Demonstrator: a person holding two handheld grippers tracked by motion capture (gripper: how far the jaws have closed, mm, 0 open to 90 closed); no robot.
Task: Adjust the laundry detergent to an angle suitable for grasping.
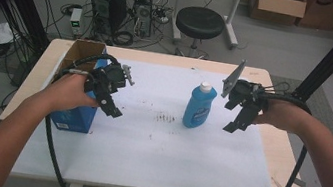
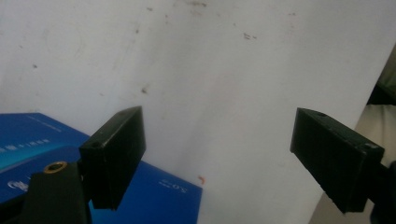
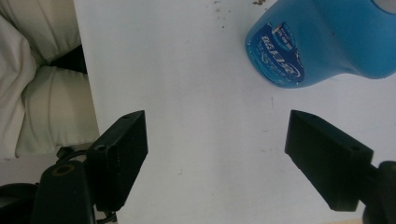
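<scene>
- The blue bottle (image 1: 199,108) with its white cap stands upright on the white table top (image 1: 154,157), a little right of the middle, its long axis vertical.
- The right gripper (image 1: 237,120) hangs just to the right of the bottle, apart from it, jaws pointing down and toward the near edge. Its jaws stand wide apart with nothing between them; in the right gripper view the bottle (image 3: 322,42) lies beyond the jaw tips, off to one side.
- The left gripper (image 1: 113,106) is well to the left of the bottle, by the open blue box (image 1: 72,116) at the table's left edge. Its jaws are also spread and empty, over a corner of the box (image 2: 140,196).
- Judgement: the right gripper is clearly the nearer. A sideways move to the left, with the jaws turned to straddle the upright body, looks like what a grasp would call for.
</scene>
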